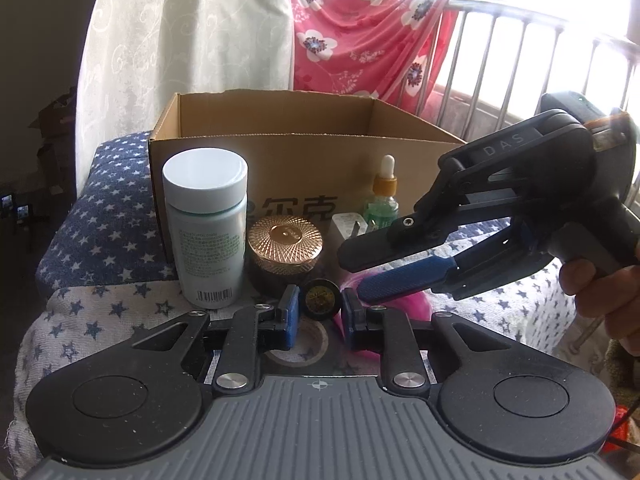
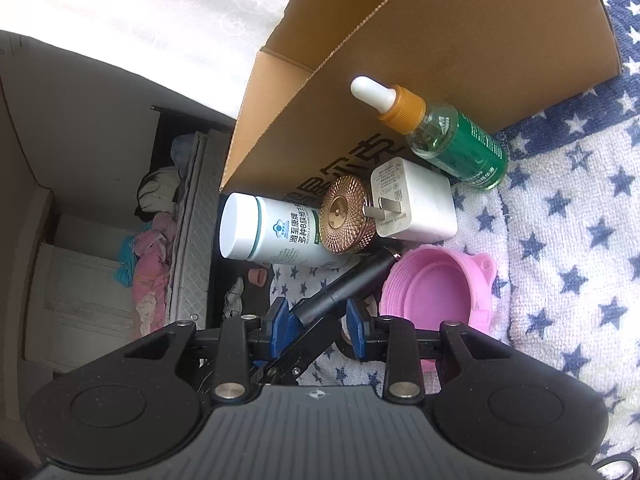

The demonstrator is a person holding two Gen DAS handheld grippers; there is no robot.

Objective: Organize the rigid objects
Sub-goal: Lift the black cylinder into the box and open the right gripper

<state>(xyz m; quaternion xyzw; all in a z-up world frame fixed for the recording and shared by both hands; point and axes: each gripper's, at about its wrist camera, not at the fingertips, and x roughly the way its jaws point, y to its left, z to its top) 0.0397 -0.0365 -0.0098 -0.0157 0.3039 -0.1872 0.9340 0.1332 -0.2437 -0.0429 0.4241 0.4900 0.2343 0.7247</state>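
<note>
Right now the left gripper (image 1: 321, 307) is pinching a little round pot (image 1: 320, 297). The pot is black and hard, with a shiny gold label on top. Both blue, bumpy fingers (image 1: 290, 306) are pressing on its sides. The pot is sitting low at the front, just in front of a jar with a gold lid (image 1: 285, 243). That lid is round and has lots of tiny crossing lines on it.

The right gripper (image 1: 354, 276) is hanging just above and to the right. Its fingers are standing a little apart and are holding nothing.

A tall white bottle (image 1: 208, 228) with a smooth flat cap is standing on the left, close to the gold jar. A white square plug (image 2: 416, 200) is lying against the gold jar. A see-through green dropper bottle (image 2: 452, 140) is standing next to the plug. A pink plastic bowl (image 2: 432, 292) is resting beside the grippers.

All of them are sitting close together on a soft cloth with blue stars (image 1: 108, 208). A brown cardboard box (image 1: 280, 152) is standing open right behind them, with room inside. The cloth on the left of the white bottle is bare.
</note>
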